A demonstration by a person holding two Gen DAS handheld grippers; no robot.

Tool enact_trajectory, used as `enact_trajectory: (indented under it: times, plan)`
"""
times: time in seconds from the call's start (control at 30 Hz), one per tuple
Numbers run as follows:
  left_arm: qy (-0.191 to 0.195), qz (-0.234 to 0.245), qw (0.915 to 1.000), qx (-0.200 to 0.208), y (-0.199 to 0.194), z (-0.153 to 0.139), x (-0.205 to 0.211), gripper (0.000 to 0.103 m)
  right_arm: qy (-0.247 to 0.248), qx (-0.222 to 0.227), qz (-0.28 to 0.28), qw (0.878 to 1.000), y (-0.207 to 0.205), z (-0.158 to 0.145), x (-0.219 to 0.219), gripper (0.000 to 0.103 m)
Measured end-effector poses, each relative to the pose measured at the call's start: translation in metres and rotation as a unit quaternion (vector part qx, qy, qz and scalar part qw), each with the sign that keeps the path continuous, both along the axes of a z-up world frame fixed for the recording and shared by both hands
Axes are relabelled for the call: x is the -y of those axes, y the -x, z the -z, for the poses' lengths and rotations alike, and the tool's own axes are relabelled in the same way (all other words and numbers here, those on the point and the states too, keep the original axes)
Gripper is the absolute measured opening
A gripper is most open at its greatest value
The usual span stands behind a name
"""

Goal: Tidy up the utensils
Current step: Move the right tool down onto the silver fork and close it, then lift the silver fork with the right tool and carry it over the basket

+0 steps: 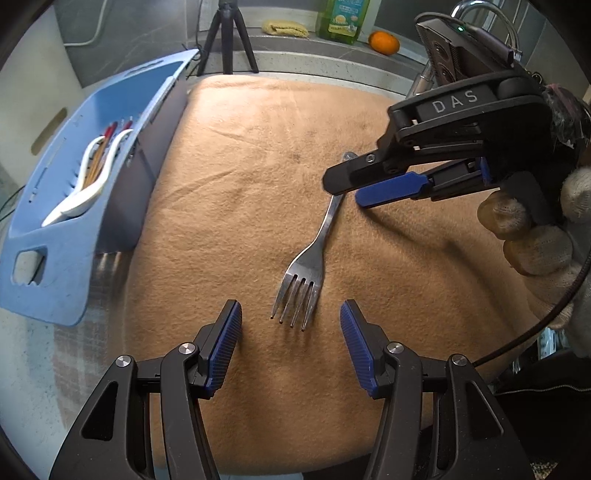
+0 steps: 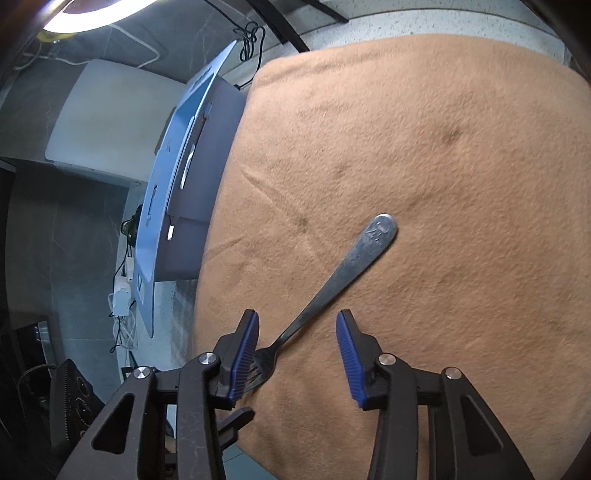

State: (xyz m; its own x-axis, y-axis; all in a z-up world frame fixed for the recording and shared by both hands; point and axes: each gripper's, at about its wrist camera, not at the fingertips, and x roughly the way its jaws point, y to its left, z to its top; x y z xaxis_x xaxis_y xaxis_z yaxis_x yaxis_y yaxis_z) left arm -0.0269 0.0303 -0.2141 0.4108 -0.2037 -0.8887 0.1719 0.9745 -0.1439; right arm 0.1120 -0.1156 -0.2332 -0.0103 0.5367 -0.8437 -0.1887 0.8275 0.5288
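Note:
A metal fork [image 1: 309, 254] lies flat on the tan cloth [image 1: 240, 155], tines toward the left wrist camera. My left gripper [image 1: 291, 330] is open, and the tines' tips sit just ahead of the gap between its blue pads. My right gripper [image 1: 349, 192] comes in from the right, held by a gloved hand [image 1: 535, 243], and straddles the fork's handle. In the right wrist view the fork [image 2: 347, 269] runs diagonally through the right gripper [image 2: 295, 350]; its neck lies between the pads nearer the left one, and neither pad presses on it.
A blue utensil tray [image 1: 55, 258] stands along the cloth's left edge, holding white spoons [image 1: 92, 184] and chopsticks. At the back are a black tripod [image 1: 229, 40], a green bottle [image 1: 343, 18], an orange [image 1: 384, 42] and a yellow rag [image 1: 284, 27].

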Motion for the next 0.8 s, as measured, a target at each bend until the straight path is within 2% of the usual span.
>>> enact_trajectory:
  times: [0.13,0.23,0.3,0.4,0.63,0.8]
  plan:
    - [0.007,0.004,1.0,0.001,-0.004,0.005,0.001,0.048,-0.007,-0.016,0.006,1.0,0.001,0.007,-0.005,0.033]
    - [0.004,0.008,1.0,0.004,-0.006,0.006,0.001,0.04,-0.009,-0.022,0.008,1.0,0.001,0.011,-0.007,0.03]
    - [0.002,0.011,0.9999,0.005,-0.008,0.008,0.0,0.033,-0.008,-0.023,0.01,1.0,0.002,0.012,-0.009,0.03]
    - [-0.003,0.019,0.9998,0.009,-0.01,0.008,0.001,0.028,-0.008,-0.023,0.013,1.0,0.002,0.013,-0.011,0.03]
    - [-0.046,0.045,0.9977,0.019,-0.012,0.009,0.015,0.022,0.002,-0.02,0.019,1.0,0.002,0.015,-0.015,0.028]
    - [-0.024,0.048,0.9983,0.02,-0.013,0.008,0.014,0.021,0.01,-0.018,0.022,1.0,0.003,0.017,-0.024,0.023]
